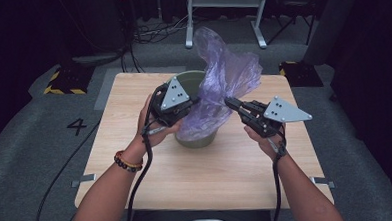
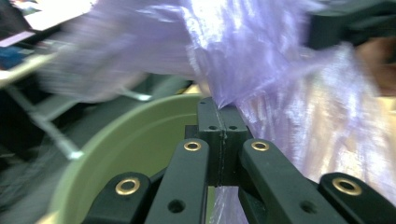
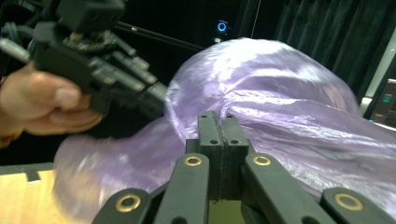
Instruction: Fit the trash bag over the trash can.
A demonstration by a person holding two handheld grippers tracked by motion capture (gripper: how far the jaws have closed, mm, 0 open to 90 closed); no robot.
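- Thin translucent purple plastic bag point(image 1: 223, 87) billows at centre frame, draped over the round green plastic bucket point(image 1: 197, 138) on the light wooden worktop point(image 1: 212, 175).
- Left hand-held gripper point(image 1: 197, 99), centre-left over the bucket rim: jaws pinched tight on the bag film.
- Right hand-held gripper point(image 1: 228, 102), centre-right: jaws clamped on the bag's other side.

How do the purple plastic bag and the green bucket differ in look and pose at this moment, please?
The purple plastic bag is thin, crinkled and translucent; the green bucket is rigid, smooth and opaque. The bag billows up above the rim and drapes down the bucket's outer side, while the bucket stands upright on the wooden table. The left gripper and right gripper each pinch the bag; neither grips the bucket.
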